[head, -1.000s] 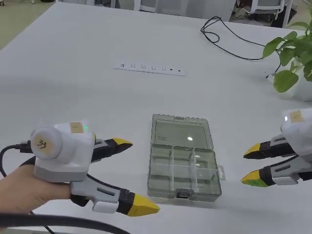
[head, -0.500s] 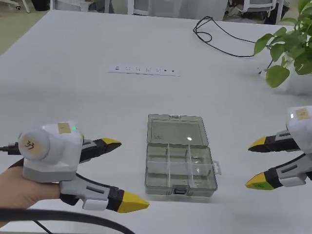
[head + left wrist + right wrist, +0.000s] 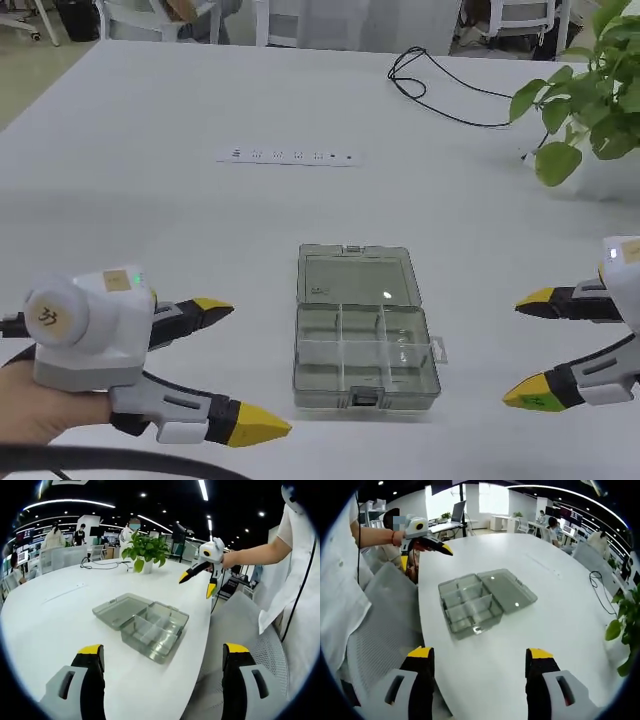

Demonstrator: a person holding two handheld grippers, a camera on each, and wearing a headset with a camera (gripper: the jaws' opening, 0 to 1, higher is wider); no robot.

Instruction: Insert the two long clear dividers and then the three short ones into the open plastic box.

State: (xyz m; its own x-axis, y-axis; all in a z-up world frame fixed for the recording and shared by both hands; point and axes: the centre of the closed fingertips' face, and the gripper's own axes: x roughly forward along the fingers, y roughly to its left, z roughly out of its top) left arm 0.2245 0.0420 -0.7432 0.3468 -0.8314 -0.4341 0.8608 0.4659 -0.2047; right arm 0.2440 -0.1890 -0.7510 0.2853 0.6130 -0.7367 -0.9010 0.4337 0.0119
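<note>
White worktop point(image 3: 150, 220) is carrying everything. Landmark: the open plastic box point(image 3: 320, 390), which is lying near the worktop's front edge with its lid point(image 3: 355, 278) folded flat on the far side. A leafy plant point(image 3: 590, 90) is standing well beyond the box to the right. The left gripper point(image 3: 255, 368) is hovering just left of the box, jaws spread wide and holding nothing. The right gripper point(image 3: 514, 352) is hovering right of the box, jaws likewise released and empty. A power strip point(image 3: 288, 156) is lying well behind the box. Clear dividers point(image 3: 362, 342) are standing inside the box's base, splitting it into compartments.
</note>
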